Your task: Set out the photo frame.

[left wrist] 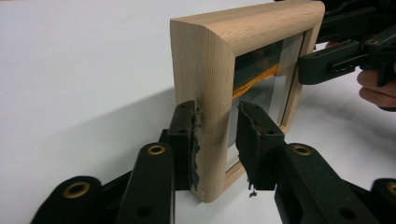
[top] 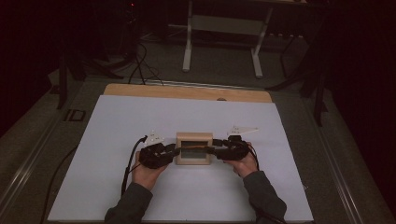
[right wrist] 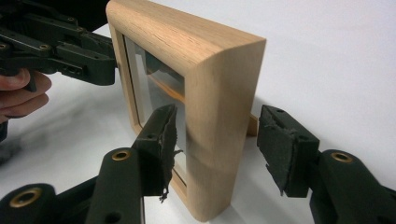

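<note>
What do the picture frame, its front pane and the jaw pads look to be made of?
Picture frame: light solid wood, probably beech or oak, with fine grain flecks and a smooth matt finish on rounded edges. Front pane: clear and glossy with reflections, glass or acrylic; I cannot tell which. Pads on the right gripper: black foam or soft rubber, torn and ragged at the edges.

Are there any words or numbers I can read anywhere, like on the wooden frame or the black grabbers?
None: no words, numbers or signs can be read.
The wooden frame is bare wood with glass.
The left gripper and right gripper carry no writing.
The white table sheet is blank.
</note>
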Demonstrator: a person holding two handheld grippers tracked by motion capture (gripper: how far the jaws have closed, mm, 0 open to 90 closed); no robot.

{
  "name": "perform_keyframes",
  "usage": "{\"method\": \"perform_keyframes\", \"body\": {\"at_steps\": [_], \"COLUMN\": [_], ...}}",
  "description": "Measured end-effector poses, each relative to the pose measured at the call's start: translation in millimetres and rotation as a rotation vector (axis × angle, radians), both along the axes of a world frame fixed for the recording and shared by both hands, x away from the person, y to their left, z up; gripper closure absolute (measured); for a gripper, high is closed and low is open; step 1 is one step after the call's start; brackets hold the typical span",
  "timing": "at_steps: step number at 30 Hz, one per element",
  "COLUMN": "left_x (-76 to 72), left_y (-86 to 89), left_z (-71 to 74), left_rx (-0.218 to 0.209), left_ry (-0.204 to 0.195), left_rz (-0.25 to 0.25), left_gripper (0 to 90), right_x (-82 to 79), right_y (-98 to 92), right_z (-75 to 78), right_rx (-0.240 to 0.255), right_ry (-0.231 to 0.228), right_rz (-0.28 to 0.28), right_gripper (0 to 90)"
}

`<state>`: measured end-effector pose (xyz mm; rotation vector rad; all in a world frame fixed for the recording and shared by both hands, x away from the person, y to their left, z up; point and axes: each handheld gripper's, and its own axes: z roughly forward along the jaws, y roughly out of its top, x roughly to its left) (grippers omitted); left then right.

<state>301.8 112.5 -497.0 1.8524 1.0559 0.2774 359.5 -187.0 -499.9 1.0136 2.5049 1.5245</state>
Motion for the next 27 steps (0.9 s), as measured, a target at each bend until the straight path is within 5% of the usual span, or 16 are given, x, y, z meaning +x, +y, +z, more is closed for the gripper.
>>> {"method": "perform_keyframes", "body": {"at_steps": [8,27], "left_x": [-1.9,-17.2], "left_y": [6.4,35.0], "left_z": [2.5,8.2], "left_rx": [0.001,0.038], "left_ry": [-0.009,-0.029], "left_rz": [0.018,-0.034], "left_gripper": [63.1,60.4], "right_x": [-4.7,-19.4], "right_y": [-6.6,-24.0], "right_z": [1.6,9.1], "right_rx": [0.001,-0.05], "right_ry": [-0.004,-0.026], "right_rz": [0.001,0.012], "right_gripper": [46.3,60.4]}}
